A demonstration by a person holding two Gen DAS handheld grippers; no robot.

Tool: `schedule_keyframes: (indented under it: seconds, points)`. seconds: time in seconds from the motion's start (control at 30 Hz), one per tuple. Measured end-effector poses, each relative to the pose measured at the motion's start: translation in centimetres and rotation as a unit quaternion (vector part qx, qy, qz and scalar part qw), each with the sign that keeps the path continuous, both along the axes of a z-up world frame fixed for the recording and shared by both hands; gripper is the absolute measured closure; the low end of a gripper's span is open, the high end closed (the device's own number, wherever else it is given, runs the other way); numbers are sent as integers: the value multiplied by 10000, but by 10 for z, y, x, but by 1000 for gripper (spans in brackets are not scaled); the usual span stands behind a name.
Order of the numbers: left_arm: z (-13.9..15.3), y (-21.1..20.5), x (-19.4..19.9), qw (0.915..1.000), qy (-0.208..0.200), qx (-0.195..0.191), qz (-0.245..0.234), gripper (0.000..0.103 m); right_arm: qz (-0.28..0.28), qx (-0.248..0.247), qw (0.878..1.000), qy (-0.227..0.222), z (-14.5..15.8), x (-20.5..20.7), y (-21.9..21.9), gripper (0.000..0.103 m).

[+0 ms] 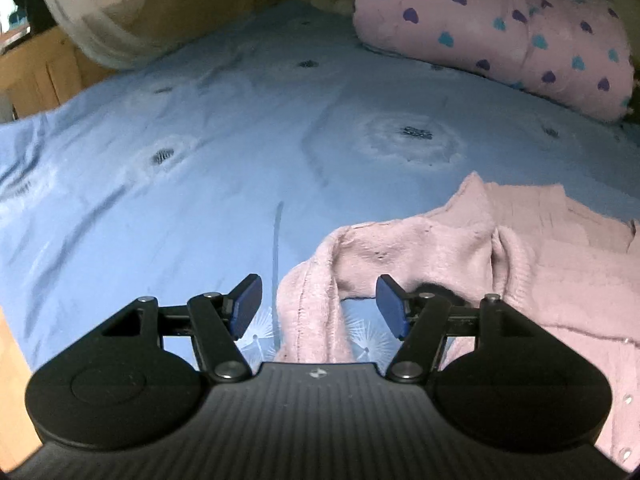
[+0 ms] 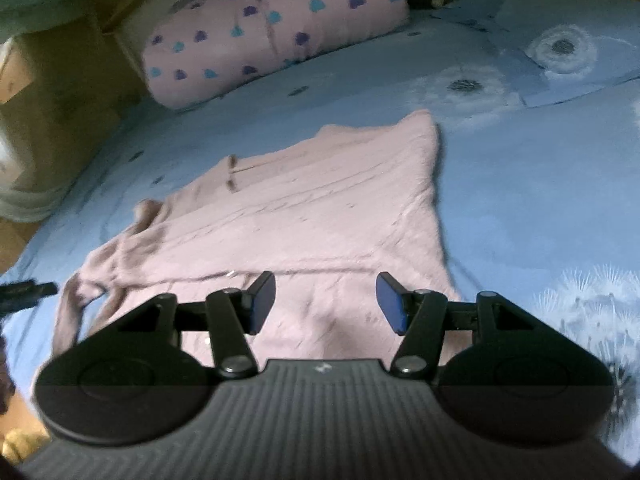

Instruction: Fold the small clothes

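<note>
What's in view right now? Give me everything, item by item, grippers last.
sweater: one, pale pink knit, spread on the bed below both grippers, one sleeve trailing at its left end.
bedsheet: one, blue with white dandelion print, covering the bed.
rolled blanket: one, pink with blue and purple hearts, at the far edge of the bed.
pillow: one, blue dandelion print, far right.
left gripper: one, black with blue pads, open, above the sleeve.
right gripper: one, black with blue pads, open, above the sweater's body.

left gripper point(image 1: 318, 306) jaws apart, empty | pink sweater point(image 1: 460, 248) on blue bedsheet point(image 1: 200, 160)
</note>
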State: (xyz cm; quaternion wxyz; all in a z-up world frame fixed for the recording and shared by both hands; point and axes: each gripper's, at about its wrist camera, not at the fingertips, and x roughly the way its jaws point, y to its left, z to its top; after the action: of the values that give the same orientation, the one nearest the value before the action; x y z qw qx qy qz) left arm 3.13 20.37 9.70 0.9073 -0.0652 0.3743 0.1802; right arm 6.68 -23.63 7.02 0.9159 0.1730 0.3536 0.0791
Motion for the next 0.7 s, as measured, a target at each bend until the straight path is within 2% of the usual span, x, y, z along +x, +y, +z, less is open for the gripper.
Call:
schedule_keyframes:
  seconds: [0.13, 0.23, 0.47, 0.6, 0.7]
  points:
    - [-7, -1, 3, 9988, 142, -158, -435, 34, 126, -452, 9989, -67, 5, -26, 9, 44]
    - [-11, -9, 1, 9963, 249, -116, -811, 33, 16, -710, 9974, -75, 4, -46, 13, 44]
    - [-25, -18, -4, 9888, 471, 347, -1372, 27, 74, -285, 9995, -57, -3, -79, 33, 44]
    - [-37, -11, -7, 9881, 573, 203, -1413, 27, 19, -597, 9982, -71, -12, -86, 43, 44]
    - [-46, -7, -6, 9884, 635, 115, -1374, 26, 91, -421, 9991, 6, -19, -87, 45, 44]
